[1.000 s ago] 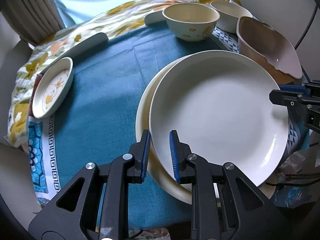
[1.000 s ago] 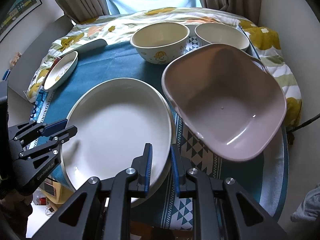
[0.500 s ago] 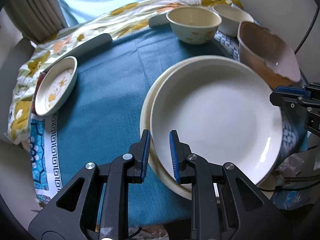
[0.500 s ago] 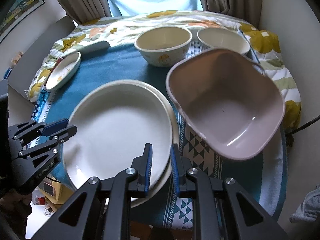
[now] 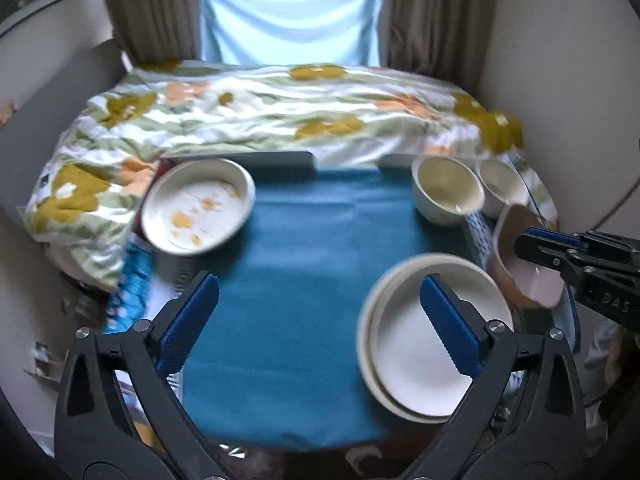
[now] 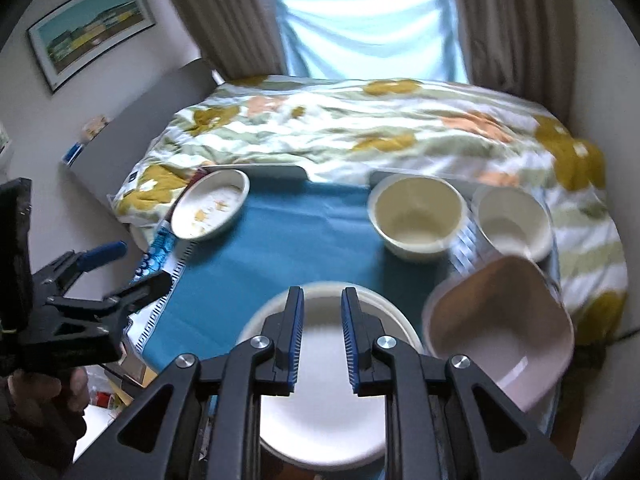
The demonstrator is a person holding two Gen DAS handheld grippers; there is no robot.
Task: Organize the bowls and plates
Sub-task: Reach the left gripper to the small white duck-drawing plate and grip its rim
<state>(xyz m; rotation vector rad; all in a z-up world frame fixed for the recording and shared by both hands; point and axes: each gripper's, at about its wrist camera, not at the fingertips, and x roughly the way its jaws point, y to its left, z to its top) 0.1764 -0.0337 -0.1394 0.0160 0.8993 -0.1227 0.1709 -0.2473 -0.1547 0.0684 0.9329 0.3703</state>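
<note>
Left wrist view: left gripper (image 5: 318, 312), jaws spread wide and empty, above teal cloth (image 5: 304, 256); stacked plates (image 5: 412, 356) lie lower right.

Right wrist view: right gripper (image 6: 320, 344), jaws slightly parted and empty, above stacked plates (image 6: 324, 424); pink bowl (image 6: 500, 328) beside.

Both views are smeared by motion. The print inside the small dish (image 5: 199, 209) is too blurred to read. The lower plate (image 6: 405, 322) shows only as a rim around the upper plate (image 6: 320, 408), whose middle the right gripper (image 6: 320, 350) hides. The pink tub (image 5: 520, 276) is partly behind that gripper in the left view. The counter (image 5: 288, 280) has its near edge cut off.
</note>
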